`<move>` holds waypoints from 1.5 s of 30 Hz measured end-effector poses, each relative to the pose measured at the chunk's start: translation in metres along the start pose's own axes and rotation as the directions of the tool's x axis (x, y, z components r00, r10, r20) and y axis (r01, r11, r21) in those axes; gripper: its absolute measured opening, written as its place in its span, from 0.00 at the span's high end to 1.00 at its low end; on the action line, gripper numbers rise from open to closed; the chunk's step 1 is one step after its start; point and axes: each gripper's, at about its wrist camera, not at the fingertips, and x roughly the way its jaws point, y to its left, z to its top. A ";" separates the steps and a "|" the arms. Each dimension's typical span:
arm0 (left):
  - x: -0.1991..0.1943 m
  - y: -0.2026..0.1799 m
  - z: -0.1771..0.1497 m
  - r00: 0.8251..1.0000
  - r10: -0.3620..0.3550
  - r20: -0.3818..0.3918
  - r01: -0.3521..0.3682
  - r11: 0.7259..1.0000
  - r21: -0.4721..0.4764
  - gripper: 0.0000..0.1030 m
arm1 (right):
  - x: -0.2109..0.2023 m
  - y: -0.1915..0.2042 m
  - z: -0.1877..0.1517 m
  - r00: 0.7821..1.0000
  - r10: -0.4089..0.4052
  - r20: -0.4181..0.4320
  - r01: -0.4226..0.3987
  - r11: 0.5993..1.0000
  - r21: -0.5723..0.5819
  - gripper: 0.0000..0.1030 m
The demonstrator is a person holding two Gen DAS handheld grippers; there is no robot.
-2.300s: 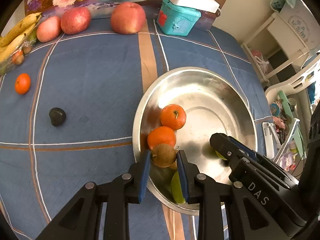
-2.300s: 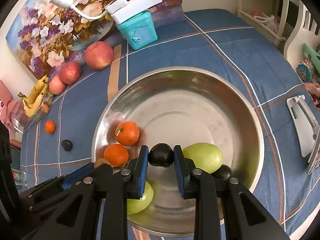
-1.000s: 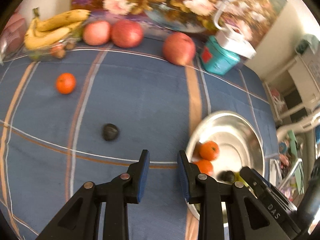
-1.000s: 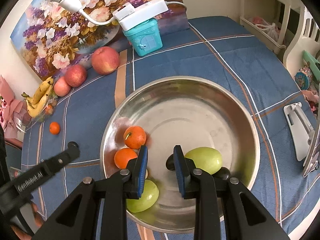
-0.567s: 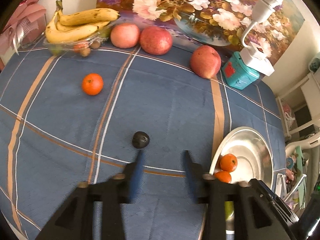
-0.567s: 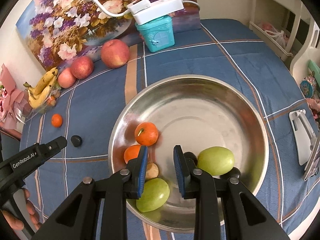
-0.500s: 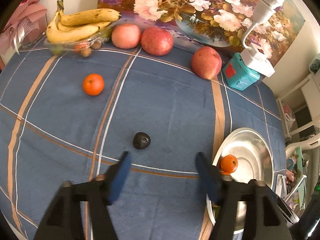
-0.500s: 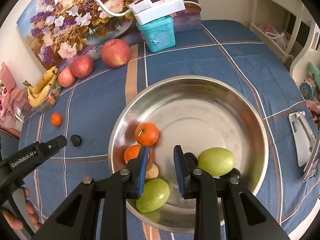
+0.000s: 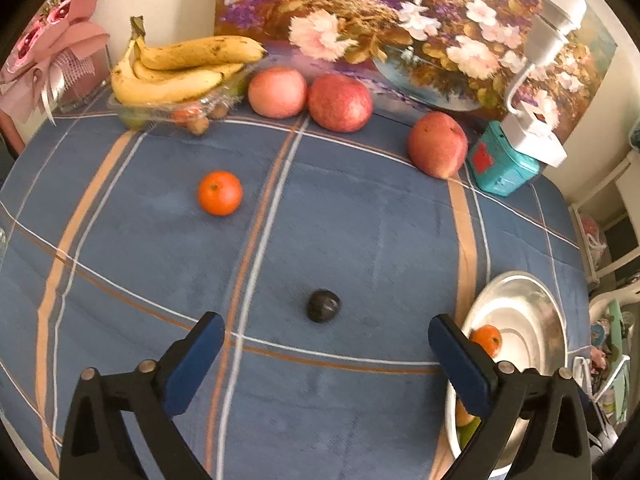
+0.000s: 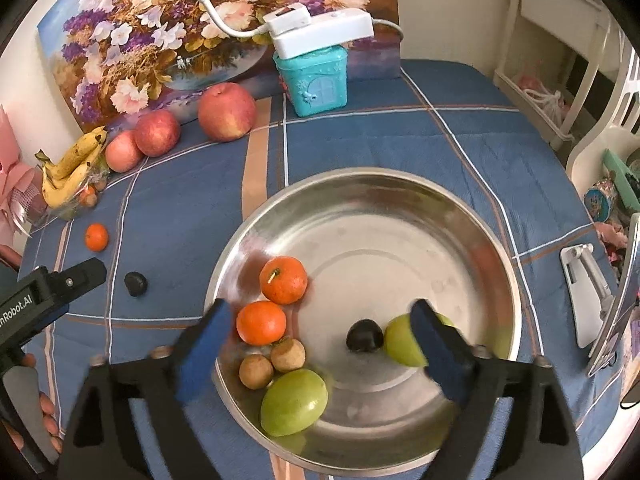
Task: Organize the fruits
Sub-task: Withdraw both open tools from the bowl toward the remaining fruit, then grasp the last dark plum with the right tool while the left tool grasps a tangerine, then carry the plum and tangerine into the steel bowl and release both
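Note:
My left gripper (image 9: 324, 364) is open and empty above the blue cloth, just short of a small dark fruit (image 9: 323, 305). Farther off lie a loose orange (image 9: 220, 193) and three red apples (image 9: 339, 102). My right gripper (image 10: 320, 344) is open and empty over the steel bowl (image 10: 400, 184). The bowl holds two oranges (image 10: 283, 279), two small brown fruits (image 10: 288, 355), two green fruits (image 10: 294, 402) and a dark fruit (image 10: 364, 335). The bowl's edge shows at the right of the left wrist view (image 9: 536, 292).
Bananas on a plastic tray (image 9: 180, 68) sit at the back left. A teal box (image 10: 316, 80) with a white lamp base stands before a flower painting (image 9: 400, 20). A white stand (image 10: 588, 280) lies at the table's right edge.
Both grippers let go of their fruit in the bowl and opened wide. My left gripper swung left over the cloth toward the dark fruit. My right gripper rose slightly.

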 end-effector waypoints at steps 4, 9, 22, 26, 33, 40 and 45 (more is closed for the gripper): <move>-0.003 0.020 0.015 0.998 0.034 0.047 -0.034 0.999 0.000 0.00 | -0.001 0.015 0.002 1.000 0.013 0.028 -0.012 1.000 -0.024 0.09; 0.005 0.059 0.031 0.998 0.043 0.053 -0.042 0.999 -0.032 0.00 | -0.005 0.054 0.008 0.996 0.066 0.058 -0.062 0.995 -0.080 0.09; 0.059 0.090 0.070 0.997 -0.007 -0.080 0.006 1.000 -0.010 0.02 | 0.054 0.157 0.009 0.984 0.166 -0.064 -0.176 0.959 -0.221 0.09; 0.074 0.089 0.079 0.994 -0.016 -0.112 0.016 1.000 0.000 0.15 | 0.070 0.168 0.007 0.985 0.148 -0.091 -0.166 0.958 -0.234 0.28; 0.090 0.088 0.083 0.991 -0.018 -0.133 0.017 1.000 -0.003 0.54 | 0.087 0.175 0.007 0.982 0.141 -0.127 -0.168 0.956 -0.240 0.44; 0.083 0.089 0.081 0.991 0.005 -0.131 -0.008 1.000 -0.024 0.60 | 0.089 0.179 0.003 0.978 0.155 -0.137 -0.185 0.954 -0.236 0.63; 0.071 0.092 0.074 0.992 -0.016 -0.124 0.008 0.997 -0.070 0.60 | 0.089 0.179 0.004 0.970 0.192 -0.147 -0.222 0.950 -0.219 0.74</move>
